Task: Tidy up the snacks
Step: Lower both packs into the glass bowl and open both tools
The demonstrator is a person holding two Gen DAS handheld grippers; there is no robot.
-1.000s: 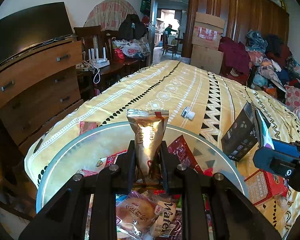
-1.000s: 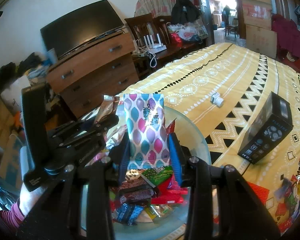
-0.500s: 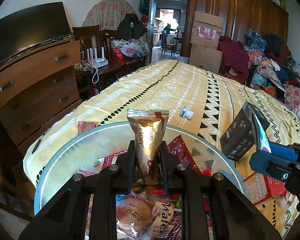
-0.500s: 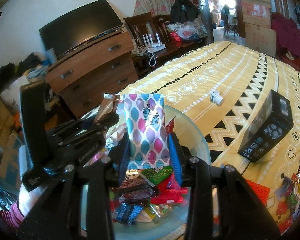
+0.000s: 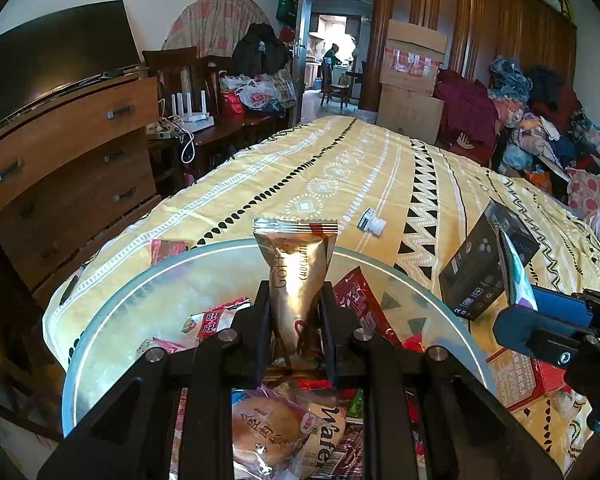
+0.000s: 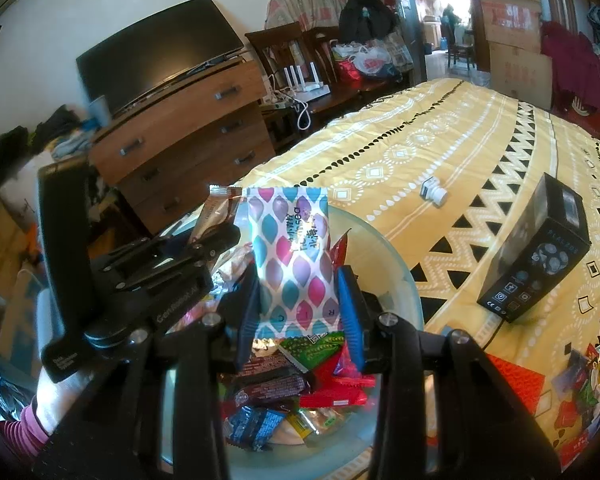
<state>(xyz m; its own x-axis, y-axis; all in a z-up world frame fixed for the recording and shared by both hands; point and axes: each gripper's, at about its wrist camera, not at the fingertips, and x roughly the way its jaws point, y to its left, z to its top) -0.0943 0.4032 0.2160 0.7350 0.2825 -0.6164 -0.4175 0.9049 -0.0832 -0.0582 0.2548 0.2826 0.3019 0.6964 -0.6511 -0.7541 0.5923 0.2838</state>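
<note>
Left wrist view: left tool (image 5: 296, 312) dead centre, lower half of frame, clamped on a gold choc packet (image 5: 296, 264) standing upright btw the black fingers (image 5: 260, 320). Right below sits the glass bowl (image 5: 140, 292), its rim arcing across mid-frame, w/ wrapped snacks piled at bottom centre, a bun packet (image 5: 266, 434) among them. Bowl rests on the bed w/ the yellow patterned cover (image 5: 340, 168). Black box (image 5: 484, 272) at right, a small white bottle (image 5: 372, 222) lying mid-frame just past the bowl. Right tool pokes in at the right edge, blue pad visible.

Right wrist view: right tool (image 6: 296, 312) centre-low, gripping a packet w/ pink-and-teal leaf print (image 6: 294, 268), upright btw the blue pads (image 6: 350, 320). Left tool's black body fills the left-middle of frame, its gold packet peeking up just beside the leaf one, close but can't tell if touching. A striped pink sleeve (image 6: 24, 428) at lower left. More loose snacks (image 6: 580, 376) at the lower-right edge, on the bed by a red box (image 6: 516, 380).

Looks like both packets are poised over the bowl, so drop-off is prob the step in hand. To do it well: lower each packet near the pile first, keep the two tools apart so packets don't snag, let go one at a time, stay inside the rim so nothing slides onto the cover.
</note>
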